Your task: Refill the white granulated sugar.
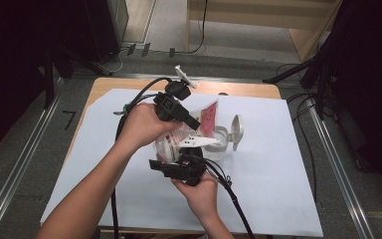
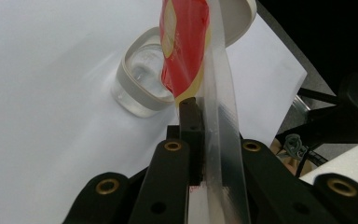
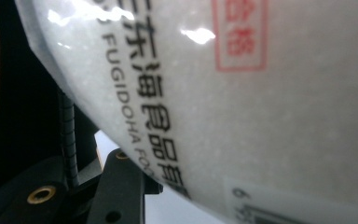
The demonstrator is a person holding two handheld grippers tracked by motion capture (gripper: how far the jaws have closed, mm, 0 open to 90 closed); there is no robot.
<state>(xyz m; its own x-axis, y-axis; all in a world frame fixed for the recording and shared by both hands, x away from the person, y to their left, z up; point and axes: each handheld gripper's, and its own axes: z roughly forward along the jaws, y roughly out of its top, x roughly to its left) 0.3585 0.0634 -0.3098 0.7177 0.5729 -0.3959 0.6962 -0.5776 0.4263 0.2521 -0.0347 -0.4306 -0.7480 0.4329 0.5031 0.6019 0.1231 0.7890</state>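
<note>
Plastic bag (image 1: 179,137), glossy and clear, packed with fine white grains, hangs tilted over a clear jar (image 1: 218,144) on the paper-covered tabletop (image 1: 278,189). My left tool (image 1: 191,121) is clenched on its flat sealed edge; my right tool (image 1: 179,162) grasps its bulging bottom. Jar's hinged lid (image 1: 237,130) stands open.

Lab, black curtains (image 1: 10,59), floor rails (image 1: 20,164), cables (image 1: 306,129)

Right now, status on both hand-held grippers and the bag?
Left hand-held gripper shut on clear plastic bag with red label. Right hand-held gripper against bag's lower end. Open clear square jar below, nothing blocking.
</note>
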